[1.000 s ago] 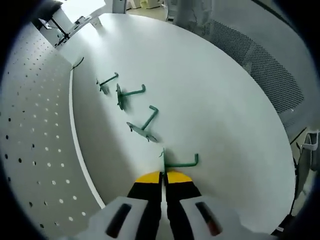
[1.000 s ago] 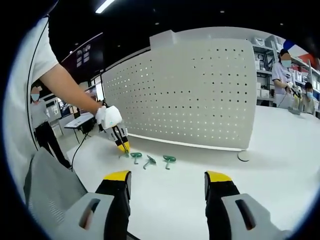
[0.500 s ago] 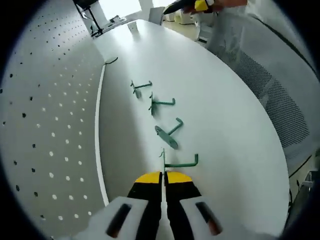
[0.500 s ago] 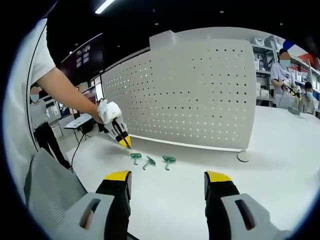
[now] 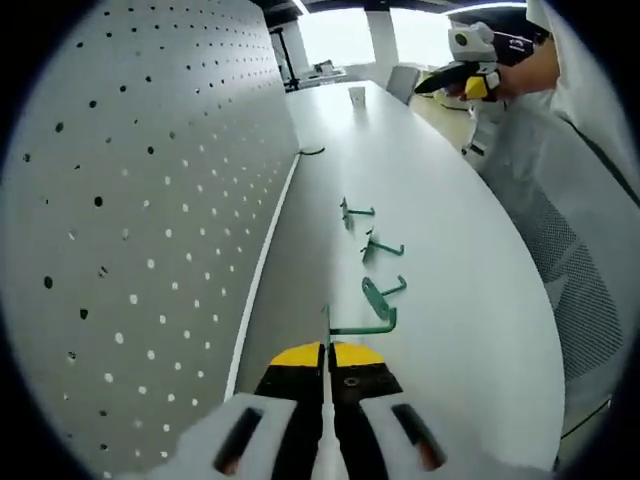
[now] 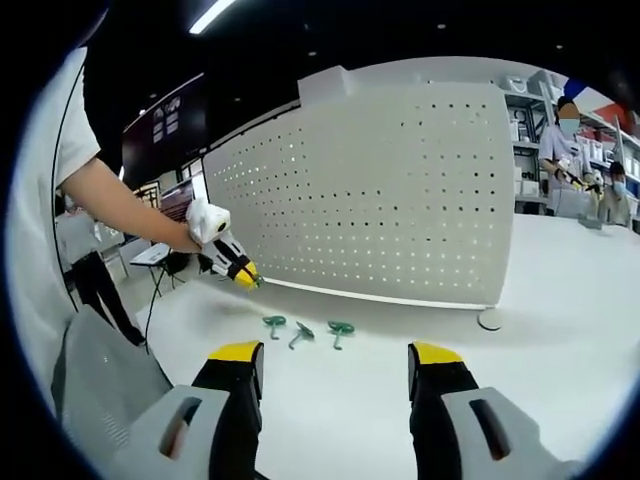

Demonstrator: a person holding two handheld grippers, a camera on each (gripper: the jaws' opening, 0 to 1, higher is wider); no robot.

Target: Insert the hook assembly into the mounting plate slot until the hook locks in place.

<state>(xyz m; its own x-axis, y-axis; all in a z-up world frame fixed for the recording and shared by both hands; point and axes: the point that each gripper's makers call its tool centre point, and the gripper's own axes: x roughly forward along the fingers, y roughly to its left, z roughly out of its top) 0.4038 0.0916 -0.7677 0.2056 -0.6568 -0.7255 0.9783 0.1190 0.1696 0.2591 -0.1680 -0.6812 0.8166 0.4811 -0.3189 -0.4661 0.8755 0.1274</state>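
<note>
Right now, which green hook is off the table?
The hook held in the left gripper, hook; the other three hooks lie loose on the table.

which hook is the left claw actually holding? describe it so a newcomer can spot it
Start at the white pegboard standing on the white table. Three green hooks lie in a row beside its base. The held hook is the fourth, clamped in the left claw, off the table.

The upright pegboard walls the surface's far side. Three loose hooks lie just before it; the bare surface to their right is open.
</note>
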